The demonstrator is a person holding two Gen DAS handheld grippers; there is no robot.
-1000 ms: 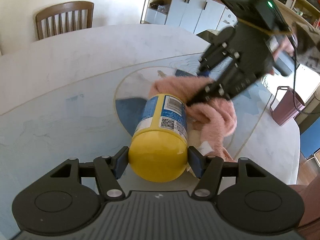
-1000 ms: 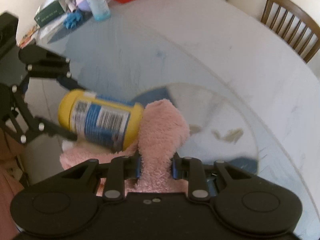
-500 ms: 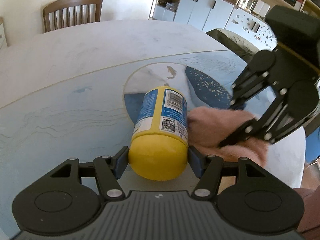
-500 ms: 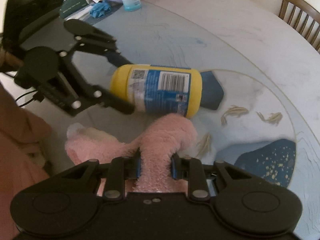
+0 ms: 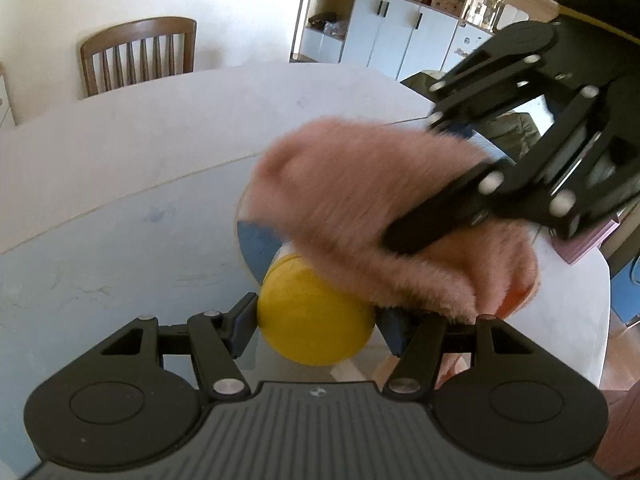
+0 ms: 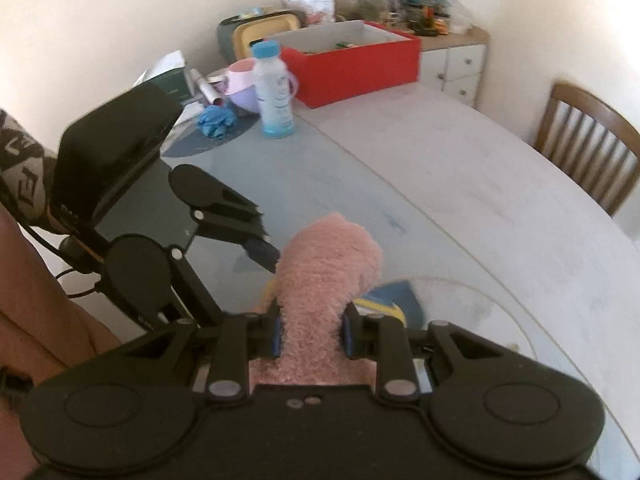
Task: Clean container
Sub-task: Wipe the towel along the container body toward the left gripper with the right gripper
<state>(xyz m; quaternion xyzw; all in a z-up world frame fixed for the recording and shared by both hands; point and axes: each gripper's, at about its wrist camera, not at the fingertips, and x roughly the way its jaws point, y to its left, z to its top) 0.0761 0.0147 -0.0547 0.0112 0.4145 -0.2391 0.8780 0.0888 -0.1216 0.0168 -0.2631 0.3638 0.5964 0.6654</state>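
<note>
Yellow plastic fills the centre of the left wrist view: the container point(image 5: 314, 320) is clamped by its yellow end between the blue pads of the left tongs point(image 5: 316, 326), lying on its side and pointing away over the pale blue desk point(image 5: 120, 248). Most of its body is hidden under a fluffy pink cloth point(image 5: 360, 216), which is draped across the top of it and pressed down from the right. That cloth is pinched in the right tongs point(image 6: 310, 332), whose two fingers are closed on a thick fold of it; in the right wrist view only slivers of yellow and blue label point(image 6: 380, 306) are seen beneath the pink pile. The cloth and the black linkage of the right tongs are blurred in the left wrist view. A wooden chair point(image 5: 140, 54) is seen beyond the desk's far edge. At the back of the desk, well apart from the work, a white bottle with a blue cap point(image 6: 274, 90) is standing upright just beside a red box point(image 6: 356, 66), with crumpled blue gloves point(image 6: 216, 120) near it.
</note>
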